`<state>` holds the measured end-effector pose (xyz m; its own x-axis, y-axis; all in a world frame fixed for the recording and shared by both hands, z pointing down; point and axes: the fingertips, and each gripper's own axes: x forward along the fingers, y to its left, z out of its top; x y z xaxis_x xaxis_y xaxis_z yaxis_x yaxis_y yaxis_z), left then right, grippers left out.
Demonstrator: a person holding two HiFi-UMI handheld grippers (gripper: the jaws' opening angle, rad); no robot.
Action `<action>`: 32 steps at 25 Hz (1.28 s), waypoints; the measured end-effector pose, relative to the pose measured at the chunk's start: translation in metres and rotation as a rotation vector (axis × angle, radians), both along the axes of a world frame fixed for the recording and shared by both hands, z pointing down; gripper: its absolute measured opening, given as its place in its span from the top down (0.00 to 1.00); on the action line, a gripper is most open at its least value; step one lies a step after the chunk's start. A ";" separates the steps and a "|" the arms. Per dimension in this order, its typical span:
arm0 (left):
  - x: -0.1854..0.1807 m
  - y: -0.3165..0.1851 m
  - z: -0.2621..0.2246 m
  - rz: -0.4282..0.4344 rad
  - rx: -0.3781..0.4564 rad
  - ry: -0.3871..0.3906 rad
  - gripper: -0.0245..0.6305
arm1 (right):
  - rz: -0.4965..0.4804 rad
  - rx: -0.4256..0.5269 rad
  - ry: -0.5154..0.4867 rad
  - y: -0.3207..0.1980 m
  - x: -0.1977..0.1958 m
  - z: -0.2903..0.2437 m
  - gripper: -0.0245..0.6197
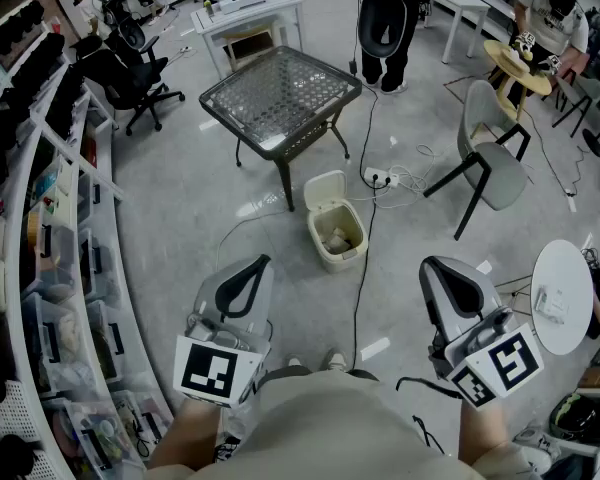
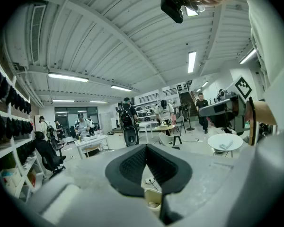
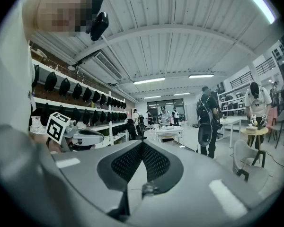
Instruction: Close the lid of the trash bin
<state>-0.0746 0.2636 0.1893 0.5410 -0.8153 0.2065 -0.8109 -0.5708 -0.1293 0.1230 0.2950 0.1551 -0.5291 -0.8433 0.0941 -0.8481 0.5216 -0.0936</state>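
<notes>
Standing on the floor well ahead of both hand-held grippers, roughly midway between them, the trash bin (image 1: 338,238) is open. Its lid (image 1: 325,190) stands raised at the far edge, so closing likely means tipping it toward the person. The bin's long axis runs away from the grippers. The left hand-held gripper (image 1: 258,264) and right hand-held gripper (image 1: 432,266) are pressed together and empty, and judged not yet approaching.

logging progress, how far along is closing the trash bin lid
Nothing done yet: the trash bin stands on the floor with its lid up. Nothing in hand: left gripper and right gripper are shut, empty, short of it. Left: reach and close the lid.
</notes>
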 end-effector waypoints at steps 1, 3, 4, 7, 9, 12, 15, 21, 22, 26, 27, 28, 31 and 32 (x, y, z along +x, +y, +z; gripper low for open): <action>0.000 0.000 0.000 -0.004 -0.003 -0.004 0.96 | 0.003 -0.003 -0.004 0.000 0.002 0.000 0.96; 0.002 -0.001 0.001 -0.011 -0.007 -0.008 0.96 | 0.007 -0.003 -0.019 0.001 0.007 -0.001 0.96; 0.003 -0.002 0.001 -0.013 -0.007 -0.003 0.96 | 0.009 0.000 -0.030 0.001 0.010 -0.001 0.96; 0.012 -0.006 -0.005 -0.001 0.019 0.017 0.96 | 0.019 0.007 -0.043 -0.002 0.017 -0.001 0.96; 0.016 -0.006 -0.007 0.003 0.028 0.013 0.96 | 0.020 0.008 -0.037 -0.003 0.017 -0.001 0.96; 0.018 -0.004 -0.009 -0.009 0.019 0.015 0.96 | 0.008 0.009 -0.033 -0.001 0.016 -0.002 0.96; 0.018 -0.001 -0.006 -0.022 0.007 0.013 0.96 | 0.004 0.010 -0.029 0.002 0.019 -0.001 0.96; 0.015 0.005 0.001 -0.009 0.030 -0.032 0.96 | 0.004 0.002 -0.035 0.004 0.021 0.001 0.96; 0.015 0.005 0.003 -0.010 0.025 -0.031 0.96 | 0.002 0.000 -0.037 0.003 0.020 0.002 0.96; 0.017 -0.002 0.007 -0.037 -0.013 0.010 0.96 | -0.003 -0.007 -0.032 -0.007 0.018 0.007 0.96; 0.017 -0.006 0.008 -0.036 -0.014 0.013 0.96 | -0.004 -0.009 -0.030 -0.011 0.016 0.008 0.96; 0.015 -0.010 0.009 -0.035 -0.012 0.015 0.96 | -0.005 -0.012 -0.030 -0.015 0.015 0.009 0.96; 0.010 -0.027 0.013 -0.017 0.003 0.008 0.96 | -0.008 -0.017 -0.039 -0.032 0.008 0.013 0.96; 0.007 -0.033 0.015 -0.011 0.004 0.004 0.96 | -0.009 -0.019 -0.043 -0.040 0.005 0.015 0.96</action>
